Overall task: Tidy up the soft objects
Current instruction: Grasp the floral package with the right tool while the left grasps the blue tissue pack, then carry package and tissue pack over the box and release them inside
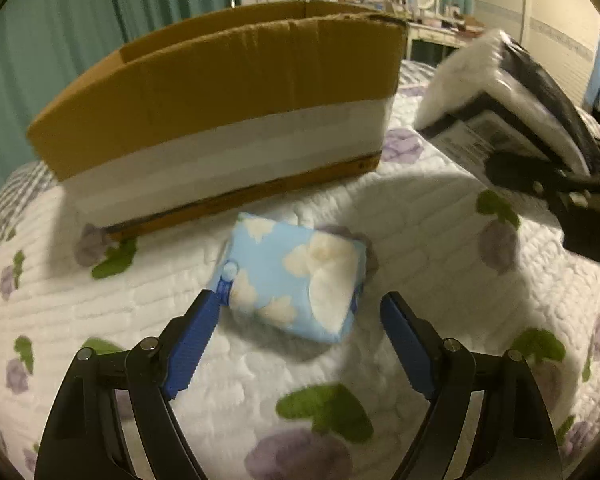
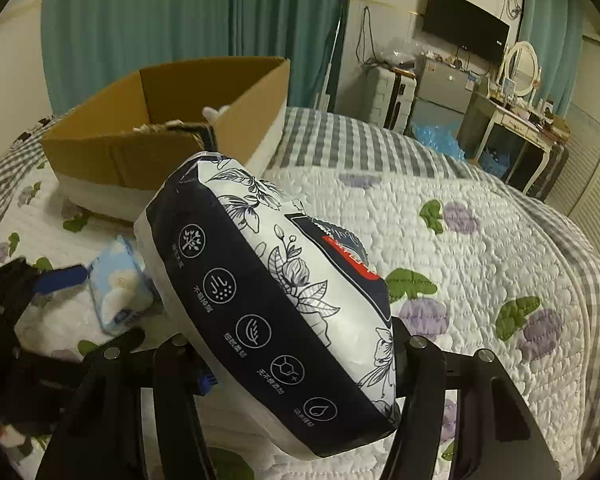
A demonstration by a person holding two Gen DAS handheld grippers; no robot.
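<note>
So two packs in play. Right gripper (image 2: pixel 296 364) is clamped on the tissue pack (image 2: pixel 268 300), jaws squeezing its lower end from both sides; the pack sits tilted up off the quilt (image 2: pixel 480 240), clear of the bed. Likely carried that way so it can go over the wall of the box (image 2: pixel 112 148), which stands open-topped behind it with something pale already inside.

Left gripper (image 1: pixel 300 312) is wide open and holds nothing. Its fingers straddle the blue pack (image 1: pixel 296 280), which lies flat on the quilt just in front of the box's near wall. Left finger looks to touch the pack's corner; right finger stands apart from it. Reads as lining up a grasp across the short side, so the soft pack compresses evenly rather than folding.
</note>
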